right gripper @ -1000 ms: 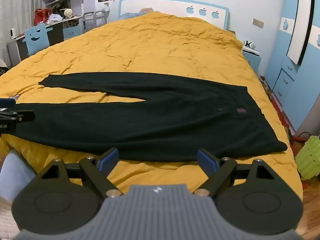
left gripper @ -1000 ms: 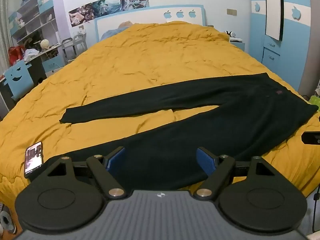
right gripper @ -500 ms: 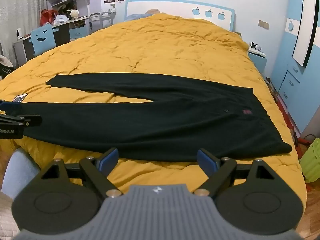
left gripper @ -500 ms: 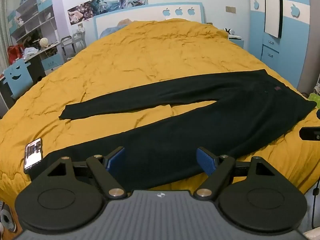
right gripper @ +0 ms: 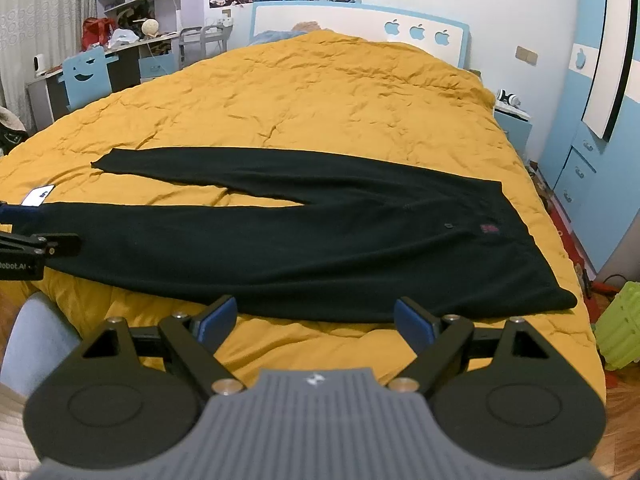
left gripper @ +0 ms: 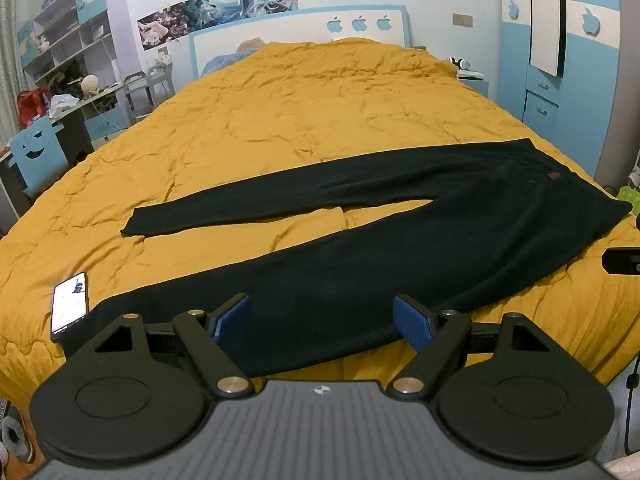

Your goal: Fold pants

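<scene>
Fabric: black pants (left gripper: 400,248) lie flat and unfolded on the yellow quilt (left gripper: 304,112) of the bed, near its front edge.
Long axis: crosswise to both grippers; waistband to the right, leg cuffs to the left, legs spread in a narrow V.
Near leg: directly ahead of and below the left gripper (left gripper: 323,318); its hem sits beside a phone (left gripper: 69,306) on the quilt.
Waistband: its corner (right gripper: 560,300) lies ahead and to the right of the right gripper (right gripper: 316,318).
Nearer tool: left gripper for the cuff end, right gripper for the waist end (judgement).
Left jaws: released, spread wide, nothing between the pads (left gripper: 232,316).
Right jaws: released, spread wide, empty, over bare quilt short of the cloth.
Pose: both grippers level, pointing across the bed toward the headboard (right gripper: 360,24), above the front edge, not touching the pants.
Step (judgement): approach before the first grasp; no fold made yet.
</scene>
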Tool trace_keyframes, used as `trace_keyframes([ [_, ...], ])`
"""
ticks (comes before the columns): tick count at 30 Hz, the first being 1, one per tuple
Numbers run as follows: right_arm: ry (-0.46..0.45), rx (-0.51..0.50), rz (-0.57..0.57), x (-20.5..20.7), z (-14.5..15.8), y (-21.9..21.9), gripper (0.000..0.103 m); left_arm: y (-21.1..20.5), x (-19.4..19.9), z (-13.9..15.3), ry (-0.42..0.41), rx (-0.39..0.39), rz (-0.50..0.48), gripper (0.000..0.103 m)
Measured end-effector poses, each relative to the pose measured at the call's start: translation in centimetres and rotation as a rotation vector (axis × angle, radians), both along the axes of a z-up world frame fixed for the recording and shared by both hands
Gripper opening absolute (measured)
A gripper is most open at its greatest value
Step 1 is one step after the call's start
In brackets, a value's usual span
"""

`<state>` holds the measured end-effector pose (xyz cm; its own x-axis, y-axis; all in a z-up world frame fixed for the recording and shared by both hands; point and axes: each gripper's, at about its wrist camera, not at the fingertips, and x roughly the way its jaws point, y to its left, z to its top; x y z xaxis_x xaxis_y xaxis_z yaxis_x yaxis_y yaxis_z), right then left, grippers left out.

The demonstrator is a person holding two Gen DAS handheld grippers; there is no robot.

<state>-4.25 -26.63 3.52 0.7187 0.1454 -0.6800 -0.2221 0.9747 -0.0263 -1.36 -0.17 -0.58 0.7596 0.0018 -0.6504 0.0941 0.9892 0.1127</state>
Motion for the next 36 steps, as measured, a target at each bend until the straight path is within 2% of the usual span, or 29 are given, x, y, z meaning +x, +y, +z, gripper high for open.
trace_keyframes([
  [36,0.004,-0.013,-0.005,-0.26,0.12,-0.23,0.082,-0.67,-0.38,-0.13,0.013,0.012,-0.006,0.094],
])
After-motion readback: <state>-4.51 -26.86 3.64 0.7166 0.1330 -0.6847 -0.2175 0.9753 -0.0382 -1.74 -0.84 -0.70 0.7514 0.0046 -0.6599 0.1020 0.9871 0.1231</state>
